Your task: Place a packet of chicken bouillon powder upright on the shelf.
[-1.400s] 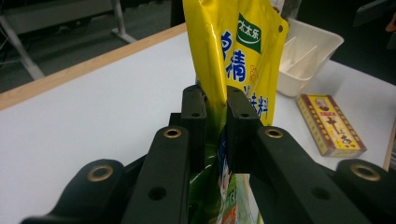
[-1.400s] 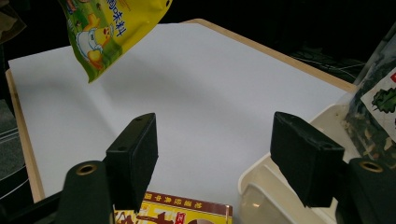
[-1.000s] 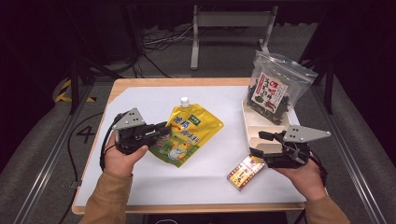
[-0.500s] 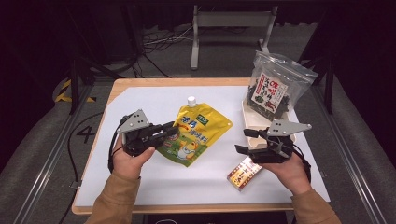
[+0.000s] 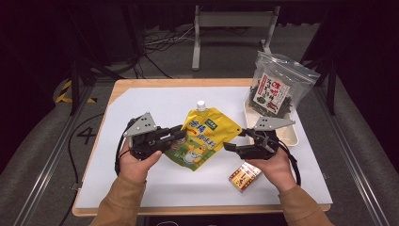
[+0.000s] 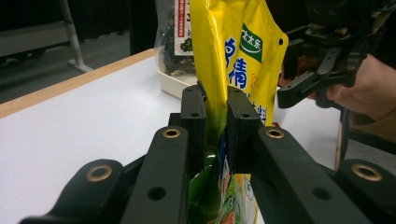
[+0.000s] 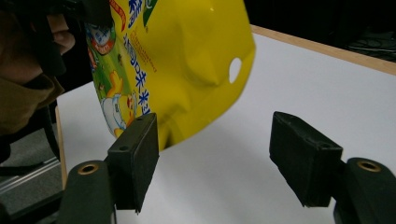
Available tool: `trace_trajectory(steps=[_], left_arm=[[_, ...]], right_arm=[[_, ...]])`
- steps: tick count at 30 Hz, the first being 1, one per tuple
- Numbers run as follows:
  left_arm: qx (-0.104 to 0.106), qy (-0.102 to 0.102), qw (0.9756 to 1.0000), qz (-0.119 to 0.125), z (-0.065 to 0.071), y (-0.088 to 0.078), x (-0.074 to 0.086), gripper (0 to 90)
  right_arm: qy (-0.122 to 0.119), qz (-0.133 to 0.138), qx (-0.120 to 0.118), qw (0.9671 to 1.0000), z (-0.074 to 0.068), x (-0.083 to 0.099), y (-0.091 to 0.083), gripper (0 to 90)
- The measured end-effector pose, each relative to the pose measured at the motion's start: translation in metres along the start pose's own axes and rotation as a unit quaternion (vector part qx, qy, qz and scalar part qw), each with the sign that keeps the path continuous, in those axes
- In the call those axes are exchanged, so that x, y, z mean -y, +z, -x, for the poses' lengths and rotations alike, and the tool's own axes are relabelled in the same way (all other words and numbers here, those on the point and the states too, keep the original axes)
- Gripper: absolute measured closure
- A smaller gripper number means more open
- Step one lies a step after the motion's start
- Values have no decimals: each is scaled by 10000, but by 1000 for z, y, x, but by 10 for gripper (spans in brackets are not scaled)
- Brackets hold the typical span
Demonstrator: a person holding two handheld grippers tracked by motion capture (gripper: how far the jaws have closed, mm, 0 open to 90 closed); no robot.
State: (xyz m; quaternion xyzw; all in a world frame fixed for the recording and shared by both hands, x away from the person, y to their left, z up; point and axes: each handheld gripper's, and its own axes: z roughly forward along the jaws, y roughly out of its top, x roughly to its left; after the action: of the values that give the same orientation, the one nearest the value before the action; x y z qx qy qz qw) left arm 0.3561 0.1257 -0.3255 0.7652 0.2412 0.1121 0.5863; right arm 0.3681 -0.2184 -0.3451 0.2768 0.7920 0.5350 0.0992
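Observation:
A yellow spouted pouch (image 5: 207, 136) with a white cap is held above the white table, my left gripper (image 5: 181, 136) shut on its lower left edge. In the left gripper view the two pads (image 6: 239, 123) pinch the pouch (image 6: 233, 51) flat between them. My right gripper (image 5: 234, 140) is open at the pouch's right side. In the right gripper view its jaws (image 7: 217, 140) stand wide apart, and the pouch's lower corner (image 7: 187, 56) hangs just above the left pad without being pressed.
A clear bag of dark seaweed (image 5: 275, 87) stands in a white tray (image 5: 291, 134) at the back right. A small red and yellow box (image 5: 244, 176) lies near the front edge under my right hand. Bare white tabletop (image 5: 141, 108) stretches to the left.
My right gripper has moved left from beside the tray to the pouch's right edge, still open. The left gripper keeps its grip on the pouch and has barely shifted.

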Motion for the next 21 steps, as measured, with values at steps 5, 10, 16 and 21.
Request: trace_trajectory(steps=[5,10,16,21], left_arm=[[54,43,10000,22,4,2,0,800],[90,67,9999,37,6,5,0,800],[84,98,9999,54,6,6,1,798],[66,89,9999,65,5,6,2,794]], right_arm=[[148,99,-219,9996,-3,0,10,327],[227,98,-392,9989,-9,1,22,334],[283,111,-505,9983,-14,2,32,360],[132,193,-506,9984,-18,1,31,554]])
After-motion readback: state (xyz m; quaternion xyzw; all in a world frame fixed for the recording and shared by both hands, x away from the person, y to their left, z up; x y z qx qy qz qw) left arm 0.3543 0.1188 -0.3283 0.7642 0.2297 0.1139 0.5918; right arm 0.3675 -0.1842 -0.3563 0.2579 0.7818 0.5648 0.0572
